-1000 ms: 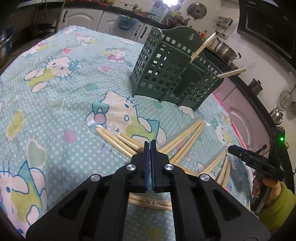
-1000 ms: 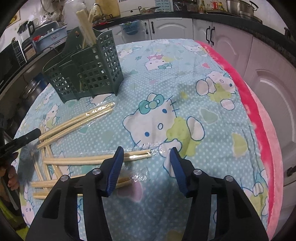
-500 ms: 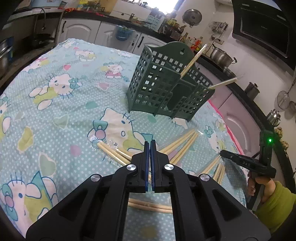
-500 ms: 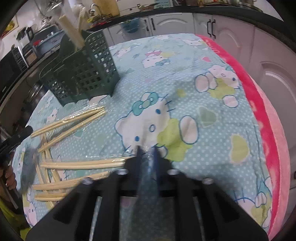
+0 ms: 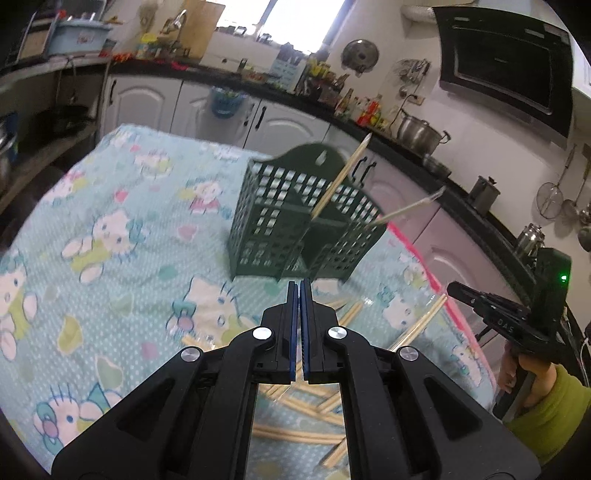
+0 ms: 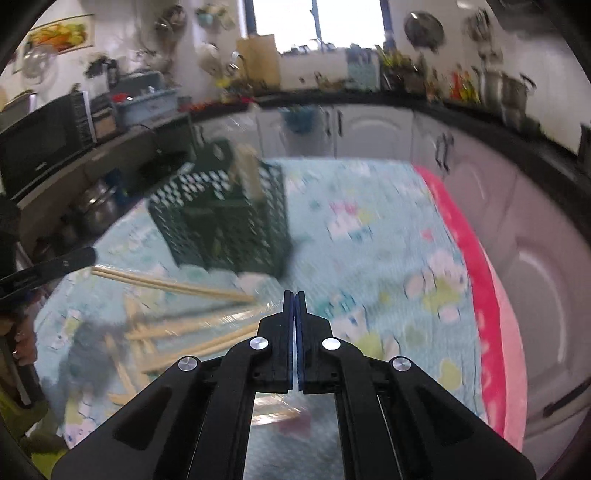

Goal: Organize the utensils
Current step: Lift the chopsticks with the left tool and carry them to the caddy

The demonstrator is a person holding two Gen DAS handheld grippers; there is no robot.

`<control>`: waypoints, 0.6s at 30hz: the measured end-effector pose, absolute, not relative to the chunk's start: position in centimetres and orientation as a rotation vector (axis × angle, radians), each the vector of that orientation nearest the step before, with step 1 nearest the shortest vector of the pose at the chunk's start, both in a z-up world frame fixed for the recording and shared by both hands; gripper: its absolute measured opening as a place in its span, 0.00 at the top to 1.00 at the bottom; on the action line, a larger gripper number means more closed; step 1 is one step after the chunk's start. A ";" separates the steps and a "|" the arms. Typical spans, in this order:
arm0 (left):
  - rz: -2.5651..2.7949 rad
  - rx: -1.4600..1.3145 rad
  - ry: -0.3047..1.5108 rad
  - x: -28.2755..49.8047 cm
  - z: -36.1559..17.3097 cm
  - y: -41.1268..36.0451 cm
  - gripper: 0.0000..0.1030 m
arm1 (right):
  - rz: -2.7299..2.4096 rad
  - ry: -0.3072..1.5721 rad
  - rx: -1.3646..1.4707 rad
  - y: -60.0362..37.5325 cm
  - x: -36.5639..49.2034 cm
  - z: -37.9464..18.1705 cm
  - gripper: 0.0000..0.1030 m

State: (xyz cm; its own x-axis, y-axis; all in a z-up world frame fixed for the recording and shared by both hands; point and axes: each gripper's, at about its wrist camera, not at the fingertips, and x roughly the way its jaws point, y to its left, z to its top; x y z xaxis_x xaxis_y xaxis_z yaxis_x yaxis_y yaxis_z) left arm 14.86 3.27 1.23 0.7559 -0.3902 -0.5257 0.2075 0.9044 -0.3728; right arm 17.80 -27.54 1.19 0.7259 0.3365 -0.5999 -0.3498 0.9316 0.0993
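Left gripper [image 5: 299,291] jaws closed, empty; right gripper [image 6: 294,301] jaws pressed together — hold unclear; chopsticks [image 6: 173,285] beside green basket [image 5: 295,229].

Window [image 6: 317,22] backlight glares — right view blurred, perhaps motion.

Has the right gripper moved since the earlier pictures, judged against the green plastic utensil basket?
Yes. The right gripper, now shut, has lifted off the cloth toward the green plastic utensil basket.
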 end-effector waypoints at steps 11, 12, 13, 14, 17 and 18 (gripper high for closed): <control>-0.401 -0.226 0.578 15.4 5.7 0.5 1.00 | 0.483 0.569 -0.040 -23.6 16.8 5.8 0.99; -0.406 -0.220 0.577 15.6 5.9 0.3 1.00 | 0.492 0.562 -0.041 -23.2 16.7 6.1 0.99; -0.411 -0.218 0.577 15.6 6.1 0.2 1.00 | 0.502 0.557 -0.042 -22.8 16.7 6.3 0.99; -0.414 -0.217 0.575 15.8 6.4 0.1 1.00 | 0.509 0.551 -0.041 -22.5 16.7 6.5 0.99; -0.416 -0.211 0.570 16.1 7.0 -0.2 1.00 | 0.532 0.535 -0.041 -21.6 16.7 7.3 0.99; -0.421 -0.211 0.568 16.2 7.2 -0.3 1.00 | 0.537 0.526 -0.040 -21.4 16.7 7.6 0.99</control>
State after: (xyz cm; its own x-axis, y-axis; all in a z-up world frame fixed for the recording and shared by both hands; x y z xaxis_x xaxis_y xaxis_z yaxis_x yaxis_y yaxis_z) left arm 16.21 -0.25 7.24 0.7613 -0.4411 -0.4753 0.3264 0.8940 -0.3069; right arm 16.66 -21.39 7.56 0.7306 0.4777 -0.4878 -0.4980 0.8616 0.0979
